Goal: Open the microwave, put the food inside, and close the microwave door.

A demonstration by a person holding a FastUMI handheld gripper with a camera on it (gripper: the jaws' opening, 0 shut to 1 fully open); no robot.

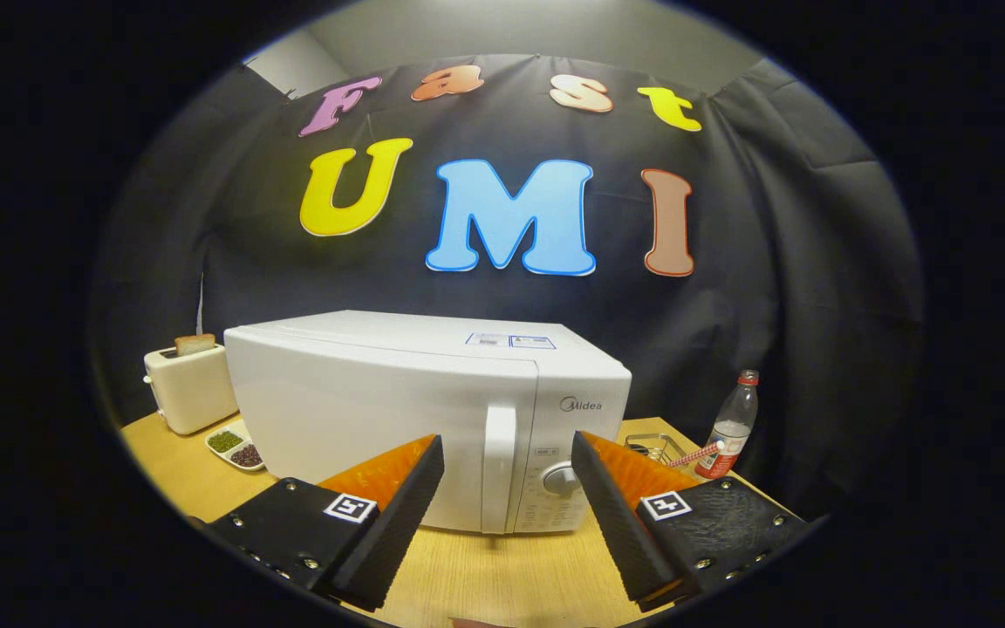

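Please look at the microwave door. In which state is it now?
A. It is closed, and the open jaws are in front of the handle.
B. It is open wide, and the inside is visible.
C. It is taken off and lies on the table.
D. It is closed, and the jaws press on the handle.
A: the microwave door sits flush, and its handle stands beyond the gripper, whose jaws are spread, touching nothing.

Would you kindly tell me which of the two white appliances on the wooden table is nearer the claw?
The large white microwave, door shut, stands just beyond the open claw, its vertical handle showing between the fingers. The small white toaster, holding bread, sits farther back beside it.
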